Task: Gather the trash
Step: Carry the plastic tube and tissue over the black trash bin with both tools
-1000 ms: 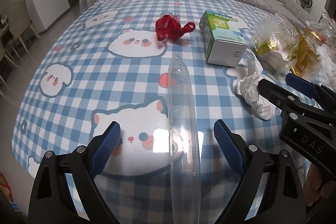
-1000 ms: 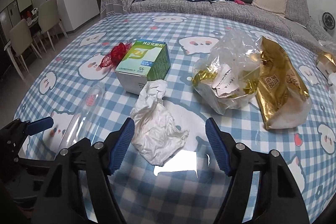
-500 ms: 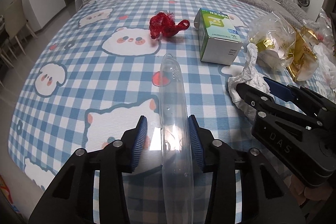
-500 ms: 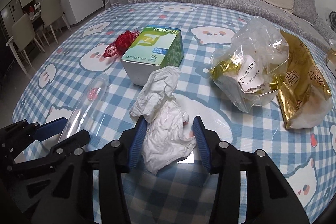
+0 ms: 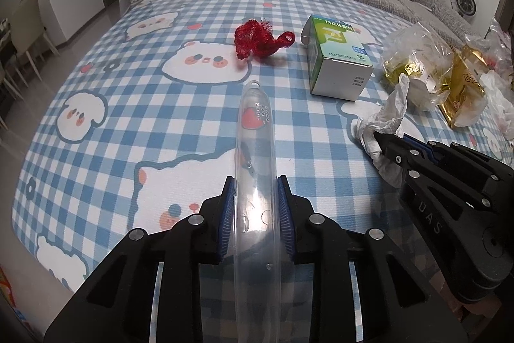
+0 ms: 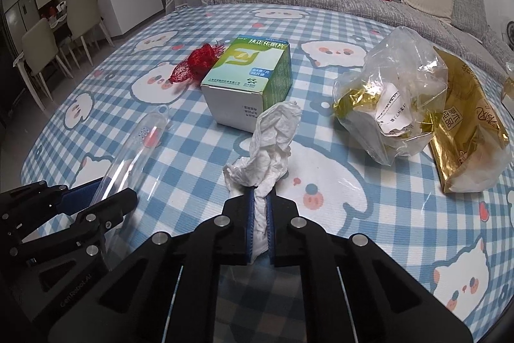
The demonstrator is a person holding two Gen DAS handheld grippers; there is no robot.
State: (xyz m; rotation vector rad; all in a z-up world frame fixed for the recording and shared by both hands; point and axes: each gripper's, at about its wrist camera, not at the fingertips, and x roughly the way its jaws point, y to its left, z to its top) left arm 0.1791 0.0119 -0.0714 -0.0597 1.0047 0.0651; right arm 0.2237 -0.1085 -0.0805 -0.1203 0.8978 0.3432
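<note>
Left hand-held gripper (image 5: 255, 208) narrowed onto a clear plastic tube (image 5: 255, 150), blue pads (image 5: 226, 214) pressing both sides, tube lying lengthwise toward the tabletop's (image 5: 160, 124) near edge. Right hand-held gripper (image 6: 259, 224) pinched nearly closed on a crumpled white tissue (image 6: 273, 143) just beside the green box (image 6: 250, 79). Red mesh (image 5: 257, 37), plastic bag (image 6: 392, 98) and gold pouch (image 6: 465, 124) sit farther in; left side of the tabletop open.
</note>
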